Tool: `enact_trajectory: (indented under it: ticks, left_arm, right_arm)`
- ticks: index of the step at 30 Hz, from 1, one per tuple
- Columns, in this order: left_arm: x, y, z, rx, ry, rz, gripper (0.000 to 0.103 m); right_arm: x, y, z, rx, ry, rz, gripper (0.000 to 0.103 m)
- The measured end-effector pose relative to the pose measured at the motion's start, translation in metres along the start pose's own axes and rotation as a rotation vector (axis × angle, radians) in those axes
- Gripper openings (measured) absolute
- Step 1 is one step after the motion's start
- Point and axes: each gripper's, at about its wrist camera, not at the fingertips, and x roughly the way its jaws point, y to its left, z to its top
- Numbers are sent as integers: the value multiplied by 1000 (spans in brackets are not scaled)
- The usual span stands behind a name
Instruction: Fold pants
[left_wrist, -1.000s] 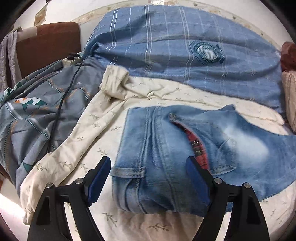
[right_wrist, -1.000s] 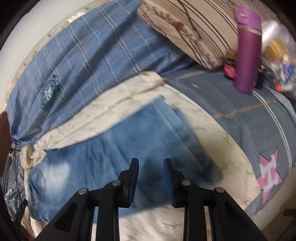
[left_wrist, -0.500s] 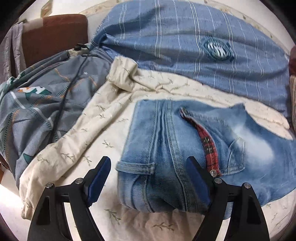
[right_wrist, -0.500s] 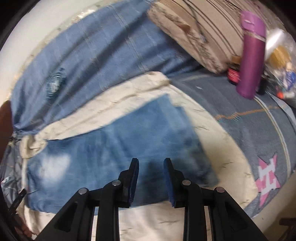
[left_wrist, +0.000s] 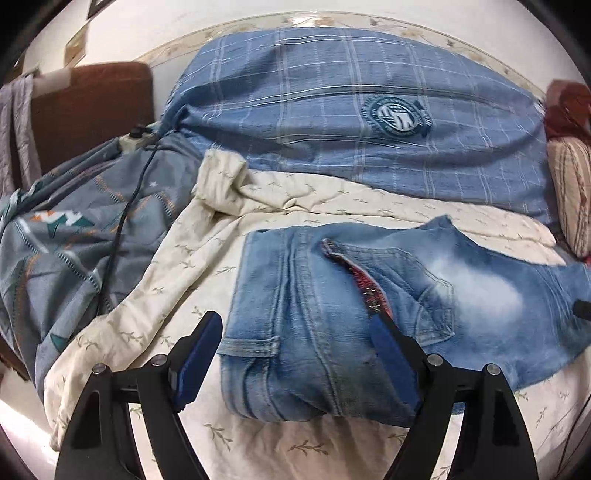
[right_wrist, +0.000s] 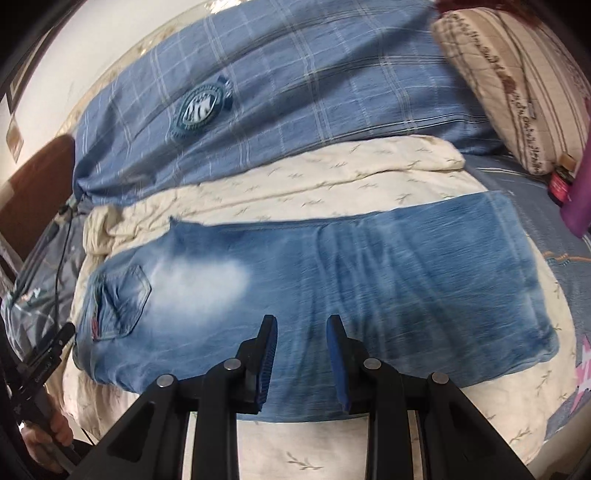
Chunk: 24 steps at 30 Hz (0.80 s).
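Your jeans (right_wrist: 332, 280) lie flat on the cream quilt (left_wrist: 207, 266), bare quilt along their near edge. Your left claw (left_wrist: 295, 354) gapes wide over the waistband; your right claw (right_wrist: 301, 354), partly open, has drifted toward mid-leg.

a cream leaf-print blanket (left_wrist: 229, 258) covers the bed, a blue plaid quilt (left_wrist: 332, 110) with a round badge behind it. a grey patterned duvet (left_wrist: 74, 229) carries a black cable (left_wrist: 125, 218). a striped pillow (right_wrist: 517, 92) lies beside a purple bottle (right_wrist: 580, 199).
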Motion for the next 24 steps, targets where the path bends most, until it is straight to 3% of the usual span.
enact_trajectory:
  ticks: [10, 13, 18, 24]
  left_arm:
    - [18, -17, -10, 63, 103, -3, 83]
    - [25, -16, -14, 42, 145, -24, 84]
    - [31, -20, -18, 62, 153, 31, 95]
    - [38, -9, -19, -24, 194, 0, 103]
  right_arm:
    - [27, 18, -13, -59, 130, 3, 31]
    - [34, 22, -16, -86, 159, -13, 31]
    - [43, 20, -18, -103, 205, -37, 31]
    - [45, 24, -19, -138, 198, -58, 31]
